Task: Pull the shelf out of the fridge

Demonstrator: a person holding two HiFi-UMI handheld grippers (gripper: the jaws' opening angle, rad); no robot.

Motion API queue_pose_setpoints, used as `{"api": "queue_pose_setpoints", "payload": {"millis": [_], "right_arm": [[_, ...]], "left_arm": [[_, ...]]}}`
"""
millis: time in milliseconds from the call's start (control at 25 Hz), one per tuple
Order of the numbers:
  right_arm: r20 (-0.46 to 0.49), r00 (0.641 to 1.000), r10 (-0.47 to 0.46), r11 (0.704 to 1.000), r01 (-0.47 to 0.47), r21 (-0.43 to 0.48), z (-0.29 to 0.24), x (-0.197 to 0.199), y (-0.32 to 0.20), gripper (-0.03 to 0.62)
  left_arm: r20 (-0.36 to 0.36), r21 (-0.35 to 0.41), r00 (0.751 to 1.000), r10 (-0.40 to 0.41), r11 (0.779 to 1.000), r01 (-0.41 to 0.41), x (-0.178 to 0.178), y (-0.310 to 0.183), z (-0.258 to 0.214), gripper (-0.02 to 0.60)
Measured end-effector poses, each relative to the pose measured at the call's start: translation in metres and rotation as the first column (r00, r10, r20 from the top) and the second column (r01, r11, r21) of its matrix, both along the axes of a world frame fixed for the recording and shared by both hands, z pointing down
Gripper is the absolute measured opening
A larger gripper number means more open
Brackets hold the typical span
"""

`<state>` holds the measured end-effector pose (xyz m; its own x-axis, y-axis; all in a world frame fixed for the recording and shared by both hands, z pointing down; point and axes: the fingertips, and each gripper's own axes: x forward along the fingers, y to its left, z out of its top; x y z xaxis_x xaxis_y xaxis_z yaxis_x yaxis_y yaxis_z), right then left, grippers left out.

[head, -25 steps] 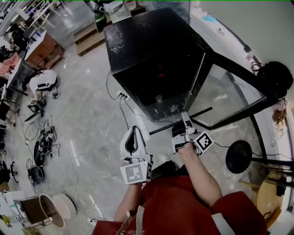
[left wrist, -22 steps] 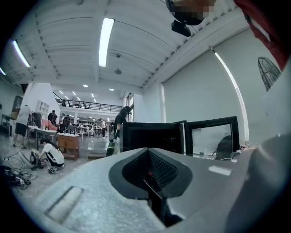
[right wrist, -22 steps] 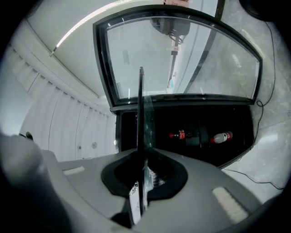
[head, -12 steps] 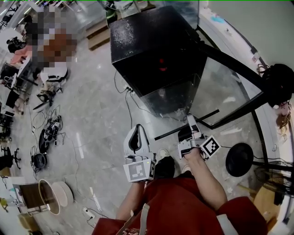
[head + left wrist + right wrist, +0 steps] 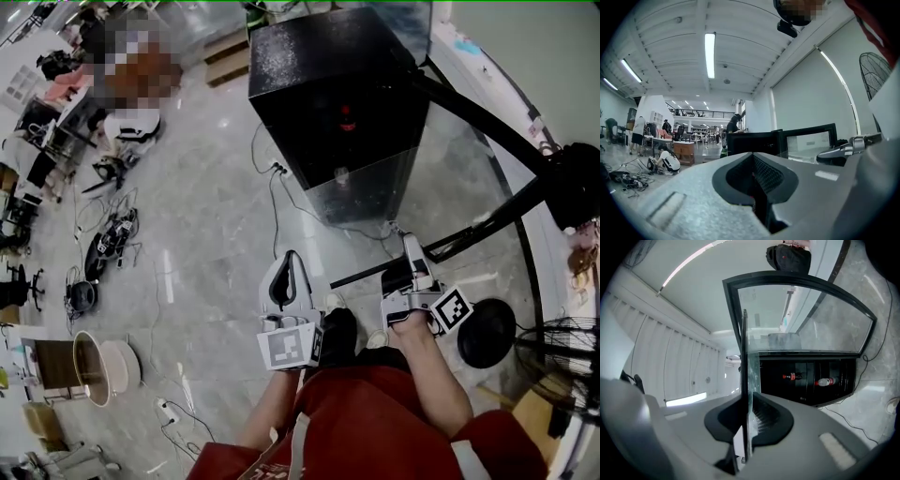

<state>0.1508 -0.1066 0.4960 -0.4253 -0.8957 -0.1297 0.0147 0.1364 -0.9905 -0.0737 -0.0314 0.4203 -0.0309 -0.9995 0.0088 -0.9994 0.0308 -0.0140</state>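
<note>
The right gripper [image 5: 410, 246] [image 5: 745, 420] is nearly closed, clamping the near edge of the glass shelf [image 5: 743, 357]. Its own view shows the pane edge-on, running straight out from between the pads. From the head view, the shelf [image 5: 375, 272] shows as a dark bar lying crosswise at the gripper's tip, with the rest of the pane reaching away toward the fridge [image 5: 328, 84].

The left gripper [image 5: 286, 258] [image 5: 754, 178] hangs beside the right one. Its jaws are together with nothing between them, and it is apart from the shelf.

Beyond the right gripper's tip the fridge [image 5: 806, 376] stands open, with two bottles [image 5: 790, 377] inside. Its glass door [image 5: 487, 122] is swung out to the gripper's right side.

The step in hand looks like the draw itself: the shelf is gripped and its near edge sits well this side of the fridge's front. I cannot tell whether the far edge is already free of the cabinet.

The next move probably calls for keeping the pane flat and drawing it straight back toward the person, so it does not tip or catch on the door frame. The idle left gripper could take the other end of the near edge to share the weight.
</note>
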Motion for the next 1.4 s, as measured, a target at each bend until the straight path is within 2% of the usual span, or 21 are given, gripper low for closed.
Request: {"api": "queue_pose_setpoints", "payload": {"millis": [160, 320, 480, 840, 1400], "right_arm": [[-0.007, 1.0, -0.007, 1.0, 0.007, 0.021, -0.015, 0.011, 0.013, 0.02], [0.047, 0.999, 0.021, 1.0, -0.022, 0.02, -0.03, 0.024, 0.031, 0.021], [0.092, 0.995, 0.04, 0.999, -0.043, 0.026, -0.041, 0.034, 0.047, 0.021], [0.097, 0.995, 0.029, 0.998, -0.035, 0.061, -0.068, 0.046, 0.055, 0.021], [0.098, 0.995, 0.027, 0.998, -0.033, 0.059, -0.067, 0.055, 0.049, 0.021]], "left_arm": [[-0.001, 0.008, 1.0, -0.019, 1.0, 0.019, 0.006, 0.015, 0.003, 0.002], [-0.029, 0.025, 0.999, -0.04, 0.999, 0.041, 0.011, 0.028, 0.002, 0.002], [-0.017, 0.051, 0.999, -0.042, 0.998, 0.043, 0.014, 0.041, -0.008, 0.002], [0.011, 0.083, 0.998, -0.066, 0.994, 0.065, 0.014, 0.053, -0.023, 0.002], [-0.004, 0.089, 0.997, -0.08, 0.993, 0.08, 0.017, 0.054, -0.025, 0.002]]}}
